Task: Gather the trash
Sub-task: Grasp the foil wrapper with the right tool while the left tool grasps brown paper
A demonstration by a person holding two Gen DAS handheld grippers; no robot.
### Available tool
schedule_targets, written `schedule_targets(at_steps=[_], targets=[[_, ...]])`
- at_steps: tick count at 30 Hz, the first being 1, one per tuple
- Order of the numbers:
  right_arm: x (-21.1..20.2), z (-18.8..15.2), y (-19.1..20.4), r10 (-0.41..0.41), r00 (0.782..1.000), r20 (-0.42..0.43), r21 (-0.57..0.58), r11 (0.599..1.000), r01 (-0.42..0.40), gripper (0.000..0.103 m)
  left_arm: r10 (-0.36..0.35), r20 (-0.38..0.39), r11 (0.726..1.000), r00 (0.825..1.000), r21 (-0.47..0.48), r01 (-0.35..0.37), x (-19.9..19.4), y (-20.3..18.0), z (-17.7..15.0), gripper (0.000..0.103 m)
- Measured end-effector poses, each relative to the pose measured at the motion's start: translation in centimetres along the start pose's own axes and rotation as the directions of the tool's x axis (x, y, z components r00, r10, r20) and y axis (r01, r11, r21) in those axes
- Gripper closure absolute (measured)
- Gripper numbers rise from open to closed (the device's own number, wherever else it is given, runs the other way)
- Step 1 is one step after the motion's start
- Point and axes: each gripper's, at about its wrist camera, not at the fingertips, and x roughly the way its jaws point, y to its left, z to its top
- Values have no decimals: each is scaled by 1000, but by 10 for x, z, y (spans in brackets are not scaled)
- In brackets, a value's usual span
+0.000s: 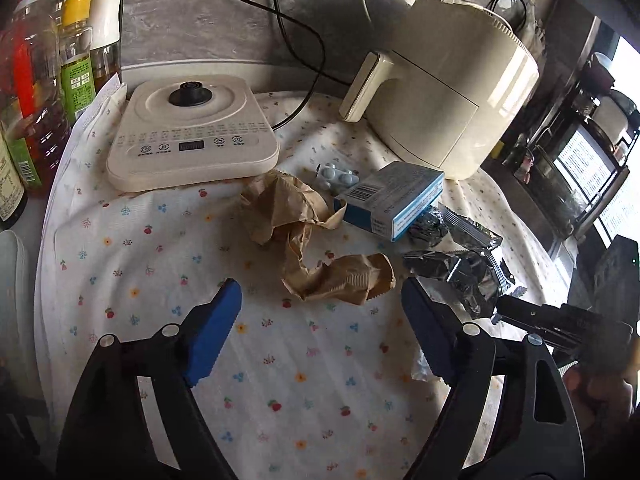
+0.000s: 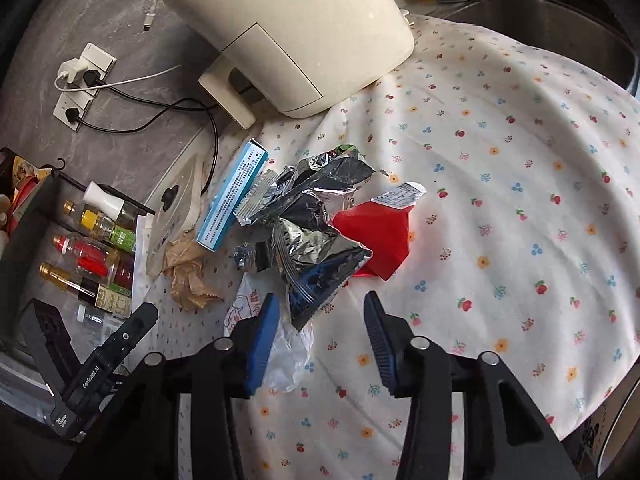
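Trash lies on a floral tablecloth. Crumpled brown paper lies just ahead of my open, empty left gripper; it also shows in the right wrist view. A blue-and-white box, a blister pack and silver foil wrappers lie beyond. A red wrapper and a clear plastic bag lie by the foil. My right gripper is open and empty, just short of the foil wrapper. Its body shows at the right of the left wrist view.
A cream air fryer and a flat cream appliance base stand at the back with cables. Oil and sauce bottles crowd the left edge. A sink lies past the cloth. A dish rack stands at the right.
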Motion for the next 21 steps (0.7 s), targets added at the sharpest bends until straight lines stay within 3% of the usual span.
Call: schedule_targets(at_steps=[3, 16, 17, 19, 21], targets=[[2, 2, -1, 8, 1000, -9, 16, 1000, -8, 99, 3, -1, 1000, 1000, 6, -3, 10, 2, 4, 21], [-61, -14, 8, -33, 999, 40, -97, 995, 37, 100, 5, -52, 991, 999, 136, 2, 52, -25, 4, 20], [-65, -15, 7, -35, 998, 44, -103, 994, 39, 100, 12, -52, 990, 999, 139, -4, 53, -28, 3, 23], [-72, -19, 4, -39, 998, 50, -109, 993, 44, 100, 13, -62, 992, 998, 126, -5, 56, -30, 2, 42], [-77, -22, -2, -42, 998, 51, -106, 993, 47, 100, 9, -70, 995, 997, 99, -2, 55, -32, 2, 67]])
